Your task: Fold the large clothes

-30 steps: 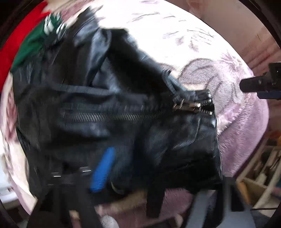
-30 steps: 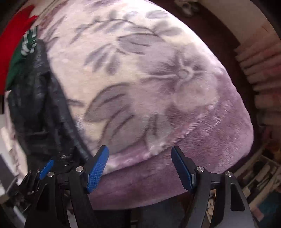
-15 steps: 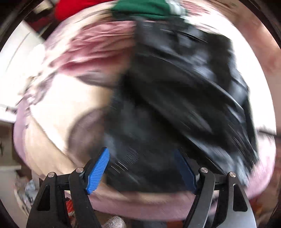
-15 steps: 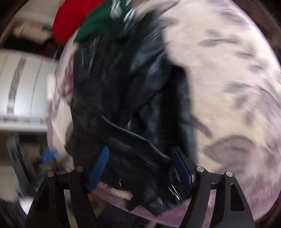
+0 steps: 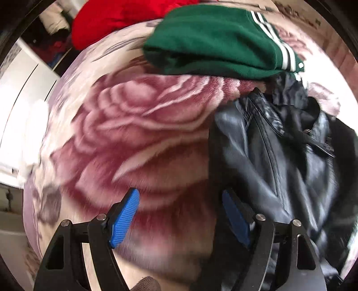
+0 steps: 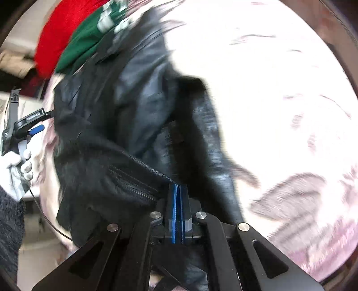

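A black leather jacket lies crumpled on a flowered plush blanket; it also shows in the right wrist view. My left gripper is open and empty over the blanket, its right finger at the jacket's left edge. My right gripper is shut on the jacket's zipper edge near its front hem. The left gripper also shows at the far left of the right wrist view, held by a gloved hand.
A folded green garment with white stripes and a red garment lie at the blanket's far side, next to the jacket's collar. White furniture stands to the left of the bed.
My right gripper swung left from the bare blanket to the jacket and shut on its zipper edge. My left gripper let go of the jacket, opened and moved left over the blanket.
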Available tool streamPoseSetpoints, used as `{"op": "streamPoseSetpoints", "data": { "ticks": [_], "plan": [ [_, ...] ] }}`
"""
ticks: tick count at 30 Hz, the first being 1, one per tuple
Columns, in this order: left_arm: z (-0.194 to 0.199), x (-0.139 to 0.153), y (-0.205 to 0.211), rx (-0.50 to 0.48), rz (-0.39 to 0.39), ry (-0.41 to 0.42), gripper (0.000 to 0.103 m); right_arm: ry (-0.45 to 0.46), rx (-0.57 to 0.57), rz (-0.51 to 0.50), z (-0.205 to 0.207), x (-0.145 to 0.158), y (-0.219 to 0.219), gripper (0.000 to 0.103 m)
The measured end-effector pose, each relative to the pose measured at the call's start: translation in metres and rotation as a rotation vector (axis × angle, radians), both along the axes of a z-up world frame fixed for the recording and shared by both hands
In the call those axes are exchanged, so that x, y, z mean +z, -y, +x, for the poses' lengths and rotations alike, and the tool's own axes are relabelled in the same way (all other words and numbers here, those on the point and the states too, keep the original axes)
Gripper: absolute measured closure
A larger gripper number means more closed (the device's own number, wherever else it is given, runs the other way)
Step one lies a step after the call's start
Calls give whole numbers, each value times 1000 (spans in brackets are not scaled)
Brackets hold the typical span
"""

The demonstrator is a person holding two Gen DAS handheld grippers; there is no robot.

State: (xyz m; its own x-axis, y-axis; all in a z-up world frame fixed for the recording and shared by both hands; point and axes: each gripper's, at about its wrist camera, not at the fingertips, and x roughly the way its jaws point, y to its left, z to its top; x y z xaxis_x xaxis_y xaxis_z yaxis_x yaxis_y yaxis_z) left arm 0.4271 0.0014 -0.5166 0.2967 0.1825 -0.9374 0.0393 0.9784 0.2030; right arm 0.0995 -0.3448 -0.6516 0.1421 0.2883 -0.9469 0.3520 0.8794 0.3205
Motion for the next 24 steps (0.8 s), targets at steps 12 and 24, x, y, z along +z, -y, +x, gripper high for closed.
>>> {"op": "streamPoseSetpoints", "data": {
  "ticks": [12,24],
  "plan": [
    [33,-48,-14,-20,30,-33,0,-39,-178,242,-9,37,6,82],
    [-19,14,-28,23,-91,12,0,-226,-61,275,-1,-17,-4,58]
  ]
}}
